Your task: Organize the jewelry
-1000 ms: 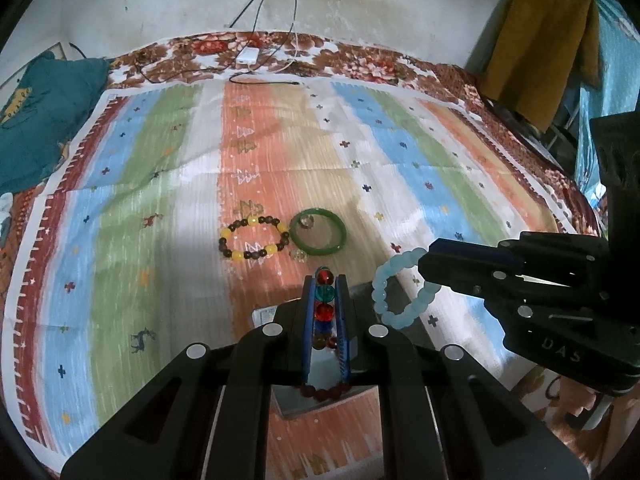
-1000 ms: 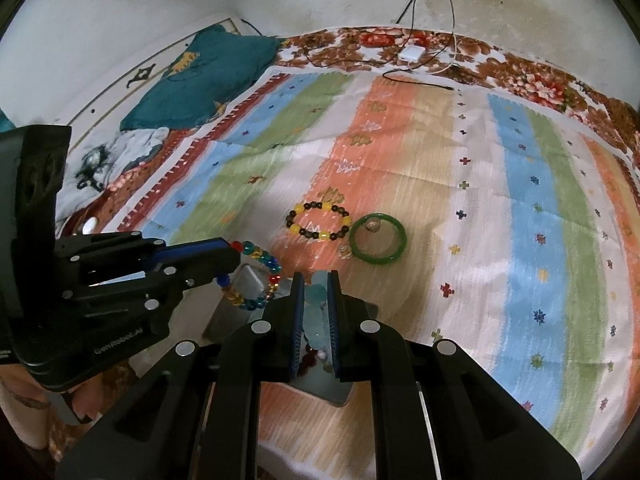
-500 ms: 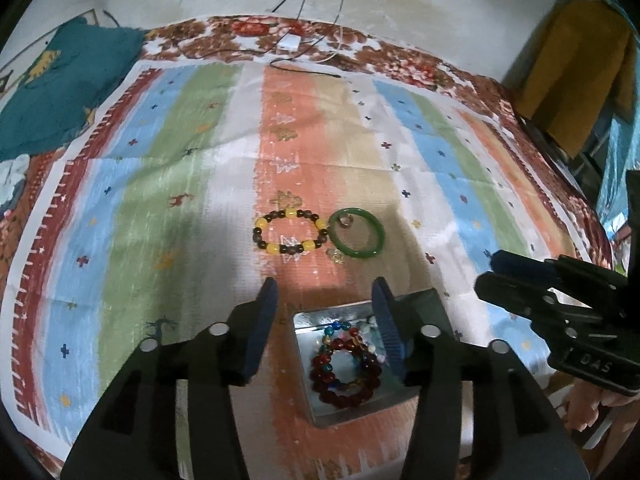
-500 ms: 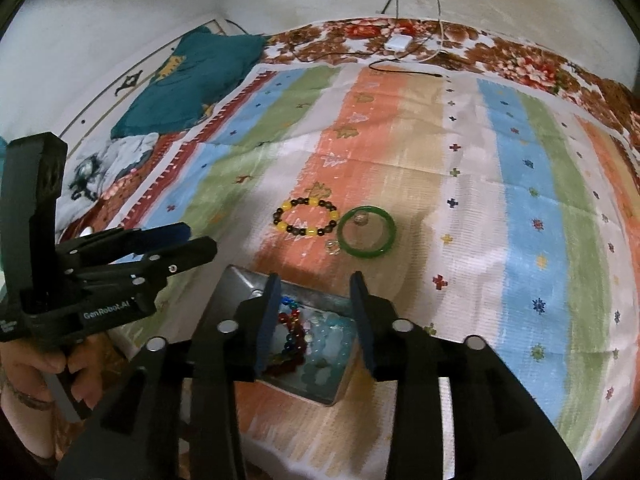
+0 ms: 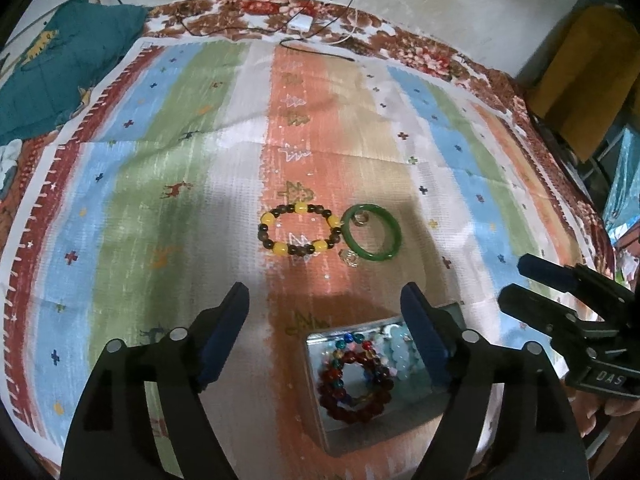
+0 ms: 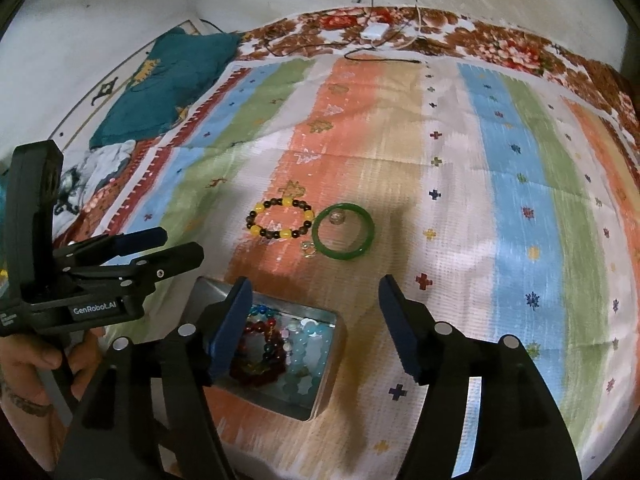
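**Both grippers spread wide above the tin**

Over the near edge of the striped cloth (image 5: 168, 184), the left gripper (image 5: 324, 320) stands spread, its jaws having just been opening; nothing is between them but bare cloth and the left part of the tin (image 5: 320, 412). The right gripper (image 6: 316, 308) is spread too, its jaws likewise just opening and pinching nothing. Its left finger (image 6: 230, 328) overlaps the tin's left part in the picture; I cannot tell whether it touches.

Inside the tin lie a dark red bracelet (image 5: 352, 388), a multicoloured one partly under it, and a pale blue bracelet (image 5: 400, 352) toward 3 o'clock. Up at 12 o'clock from the tin, on the orange stripe, lies a brown and yellow bracelet (image 5: 300, 230), and just beside it at 3 o'clock a green bangle (image 5: 374, 232). One small ring (image 5: 362, 220) sits inside the bangle; another (image 5: 350, 258) lies just outside it at 7 o'clock.

Cloth around the jewelry is open out to 9 and 3 o'clock. Its far edge meets a floral sheet (image 5: 420, 56) bearing cables and a white plug (image 5: 302, 24).

Only the left wrist view shows the mustard cloth (image 5: 592, 76) hanging at 2 o'clock, and the right gripper side-on at 4 o'clock. Only the right wrist view shows the hand (image 6: 36, 356) holding the left gripper at 8 o'clock. A teal pillow (image 6: 168, 80) lies at 10 o'clock in both.
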The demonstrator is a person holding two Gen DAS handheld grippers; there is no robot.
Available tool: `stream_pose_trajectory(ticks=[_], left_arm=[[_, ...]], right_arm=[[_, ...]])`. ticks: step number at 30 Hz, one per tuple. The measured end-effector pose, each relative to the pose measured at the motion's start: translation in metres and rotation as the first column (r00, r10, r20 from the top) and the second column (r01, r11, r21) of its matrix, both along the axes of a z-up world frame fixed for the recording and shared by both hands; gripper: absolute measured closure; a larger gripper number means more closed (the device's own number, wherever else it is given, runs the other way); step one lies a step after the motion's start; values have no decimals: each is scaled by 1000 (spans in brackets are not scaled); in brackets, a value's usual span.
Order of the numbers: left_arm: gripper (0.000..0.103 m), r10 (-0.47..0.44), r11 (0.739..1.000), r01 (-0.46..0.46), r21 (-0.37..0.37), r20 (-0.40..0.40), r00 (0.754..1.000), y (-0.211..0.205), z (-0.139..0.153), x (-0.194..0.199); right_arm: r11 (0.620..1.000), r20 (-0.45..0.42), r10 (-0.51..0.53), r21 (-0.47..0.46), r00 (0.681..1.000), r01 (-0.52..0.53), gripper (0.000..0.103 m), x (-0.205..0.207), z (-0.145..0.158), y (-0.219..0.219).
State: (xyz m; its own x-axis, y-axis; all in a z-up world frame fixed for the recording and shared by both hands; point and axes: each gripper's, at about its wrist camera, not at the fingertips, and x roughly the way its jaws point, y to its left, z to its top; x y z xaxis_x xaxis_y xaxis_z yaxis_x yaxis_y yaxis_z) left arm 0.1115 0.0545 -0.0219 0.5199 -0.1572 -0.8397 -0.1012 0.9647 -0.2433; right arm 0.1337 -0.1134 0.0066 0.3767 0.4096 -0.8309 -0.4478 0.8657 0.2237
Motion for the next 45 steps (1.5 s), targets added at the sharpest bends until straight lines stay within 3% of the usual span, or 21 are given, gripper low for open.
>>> stream_pose_trajectory(ticks=[7, 22, 45], left_arm=[[23, 13, 1000, -12, 11, -40, 999, 11, -11, 16], [22, 35, 997, -41, -58, -93, 995, 26, -30, 42], [22, 17, 1000, -18, -5, -137, 990, 30, -52, 73]], right_arm=[[1000, -16, -17, -7, 1000, 17, 33, 10, -6, 0], [998, -67, -50, -27, 996, 48, 33, 35, -25, 3], [997, -105, -55, -65, 993, 49, 33, 62, -54, 17]])
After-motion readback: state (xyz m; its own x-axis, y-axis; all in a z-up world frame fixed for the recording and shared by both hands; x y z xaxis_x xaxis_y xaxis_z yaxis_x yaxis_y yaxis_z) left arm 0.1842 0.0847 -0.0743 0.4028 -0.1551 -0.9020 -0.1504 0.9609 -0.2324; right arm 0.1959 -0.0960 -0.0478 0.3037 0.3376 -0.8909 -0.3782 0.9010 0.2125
